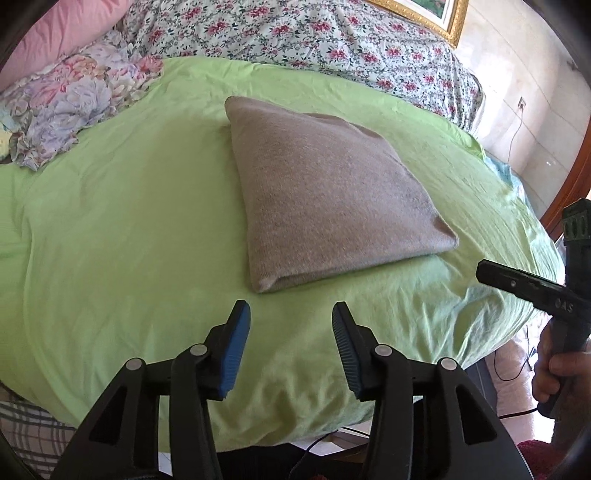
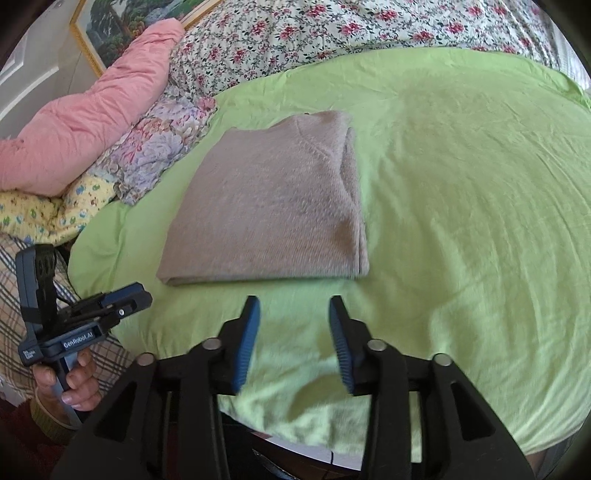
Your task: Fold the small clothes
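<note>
A grey-beige knitted garment (image 1: 325, 192) lies folded into a flat square on the green sheet (image 1: 110, 229); the right wrist view shows it too (image 2: 269, 206). My left gripper (image 1: 291, 314) hovers just short of its near edge, open, blue pads apart with only sheet between them. My right gripper (image 2: 294, 308) is likewise open and empty, a little back from the garment's near edge. Each tool appears in the other's view: the right one (image 1: 535, 291) at the far right, the left one (image 2: 110, 306) at the lower left, both held in a hand.
Floral bedding (image 1: 295, 33) and a pink quilt (image 2: 92, 122) pile up behind the sheet, with a crumpled flowered cloth (image 1: 70, 99) at the left. A gilt picture frame (image 1: 436, 14) leans at the back. The bed's edge drops off at the right, with a cable (image 1: 513, 136) by the wall.
</note>
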A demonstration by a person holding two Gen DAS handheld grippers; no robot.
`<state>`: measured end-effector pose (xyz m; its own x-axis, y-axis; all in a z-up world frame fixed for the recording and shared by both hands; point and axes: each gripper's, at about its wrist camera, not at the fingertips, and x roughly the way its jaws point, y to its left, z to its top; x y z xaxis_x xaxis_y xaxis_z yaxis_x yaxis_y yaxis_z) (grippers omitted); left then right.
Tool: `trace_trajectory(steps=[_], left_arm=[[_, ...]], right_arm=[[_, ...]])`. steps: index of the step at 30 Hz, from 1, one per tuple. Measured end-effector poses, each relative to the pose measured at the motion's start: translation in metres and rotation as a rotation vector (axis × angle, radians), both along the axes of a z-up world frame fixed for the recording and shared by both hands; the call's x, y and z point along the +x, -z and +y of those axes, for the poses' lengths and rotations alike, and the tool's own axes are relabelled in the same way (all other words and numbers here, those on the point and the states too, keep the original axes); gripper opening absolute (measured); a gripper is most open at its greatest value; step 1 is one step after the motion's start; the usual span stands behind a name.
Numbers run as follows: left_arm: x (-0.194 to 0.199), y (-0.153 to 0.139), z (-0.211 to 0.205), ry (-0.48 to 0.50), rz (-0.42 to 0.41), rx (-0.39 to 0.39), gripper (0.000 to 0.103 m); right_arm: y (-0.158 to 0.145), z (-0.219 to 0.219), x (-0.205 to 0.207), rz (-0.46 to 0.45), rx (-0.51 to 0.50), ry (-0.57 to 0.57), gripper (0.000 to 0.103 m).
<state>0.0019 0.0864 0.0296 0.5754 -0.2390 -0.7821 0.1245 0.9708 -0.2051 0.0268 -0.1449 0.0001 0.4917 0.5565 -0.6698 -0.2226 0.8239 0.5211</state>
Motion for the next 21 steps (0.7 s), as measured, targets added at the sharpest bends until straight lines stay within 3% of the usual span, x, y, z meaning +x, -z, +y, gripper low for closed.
trace_trajectory(steps=[10, 14, 21], left_arm=[[-0.024, 0.007, 0.005, -0.017, 0.020, 0.081, 0.081], [-0.027, 0.010, 0.010, -0.024, 0.037, 0.086, 0.082], [-0.017, -0.009, 0.016, -0.042, -0.009, 0.121, 0.082]], right_arm=[[0.008, 0.012, -0.035, -0.016, -0.075, -0.033, 0.071], [0.013, 0.014, -0.041, 0.000, -0.063, -0.041, 0.078], [-0.002, 0.022, -0.032, -0.034, -0.087, -0.047, 0.080]])
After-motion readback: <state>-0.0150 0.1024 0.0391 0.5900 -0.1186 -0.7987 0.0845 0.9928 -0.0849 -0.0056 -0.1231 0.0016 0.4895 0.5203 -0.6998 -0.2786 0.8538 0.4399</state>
